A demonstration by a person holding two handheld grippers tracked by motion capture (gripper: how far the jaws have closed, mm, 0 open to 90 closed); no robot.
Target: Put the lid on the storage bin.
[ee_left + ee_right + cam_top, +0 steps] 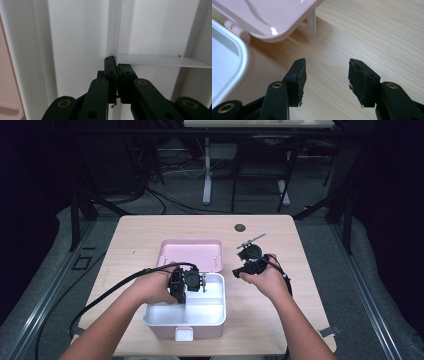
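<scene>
Wooden table: open pink-lidded white box, dark round disc.

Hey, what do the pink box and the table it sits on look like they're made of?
Box: likely moulded plastic, pink outside, white inside, with rounded edges and a glossy highlight on its open lid. Table: pale wood or wood-look laminate, matte, with visible grain lines.

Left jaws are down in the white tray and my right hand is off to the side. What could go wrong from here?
The left gripper is shut on the tray's thin white divider; pulling could drag or tip the whole pink box. The open lid lies flat behind the box, so the right gripper, its jaws open, could clip its edge.
</scene>
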